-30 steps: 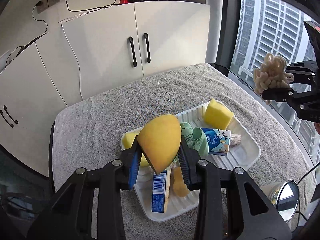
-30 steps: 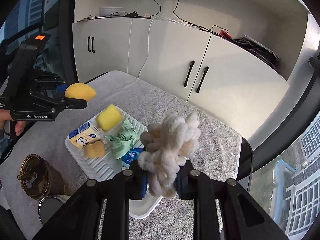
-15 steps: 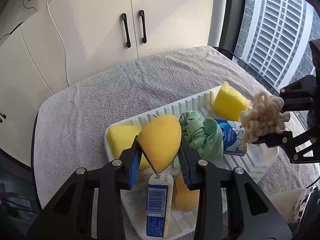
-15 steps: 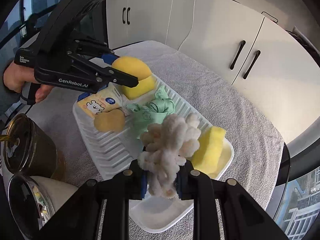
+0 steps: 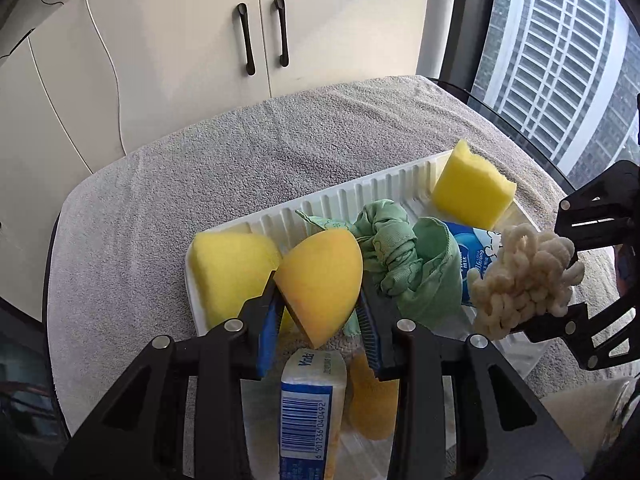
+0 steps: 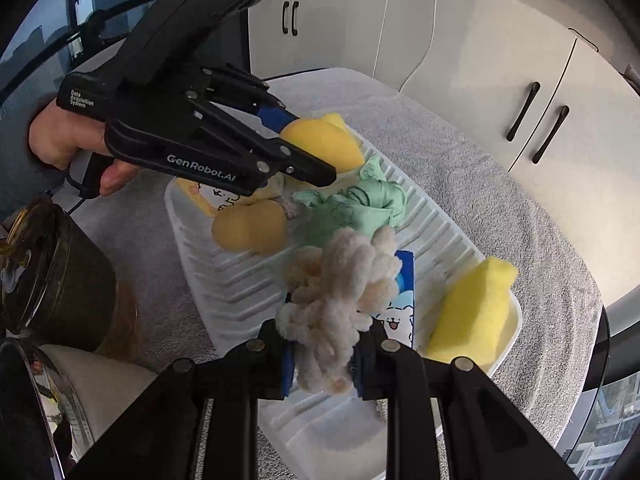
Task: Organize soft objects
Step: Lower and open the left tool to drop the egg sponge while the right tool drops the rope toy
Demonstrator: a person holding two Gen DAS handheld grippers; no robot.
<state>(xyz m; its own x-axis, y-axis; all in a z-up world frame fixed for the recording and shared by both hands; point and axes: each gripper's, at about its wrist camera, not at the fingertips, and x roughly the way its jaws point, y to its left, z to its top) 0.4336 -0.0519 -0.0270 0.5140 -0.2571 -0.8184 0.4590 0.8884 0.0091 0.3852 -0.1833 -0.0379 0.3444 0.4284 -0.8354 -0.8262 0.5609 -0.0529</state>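
Observation:
My left gripper [image 5: 318, 312] is shut on an orange-yellow teardrop sponge [image 5: 320, 276] and holds it low over the left part of the white ribbed tray [image 5: 340, 200]. My right gripper [image 6: 324, 354] is shut on a cream chenille bundle [image 6: 340, 280] just above the tray's near side [image 6: 224, 280]. In the tray lie a green cloth [image 5: 404, 256], two yellow sponge blocks [image 5: 472, 194] [image 5: 228, 268], a blue tissue pack [image 5: 474, 248], a yellow tissue pack [image 5: 308, 404] and a small orange sponge [image 6: 250, 226]. The left gripper also shows in the right wrist view [image 6: 308, 148].
The tray rests on a grey towel [image 5: 160, 184] covering the table. A dark glass jar [image 6: 52, 280] and a lidded container [image 6: 32, 412] stand near the tray's left front. White cabinets [image 5: 200, 40] stand behind the table; a window [image 5: 560, 60] is at the right.
Both grippers have come down and in toward the tray with their loads. The chenille bundle moved from high beside the window to just over the tray's right side.

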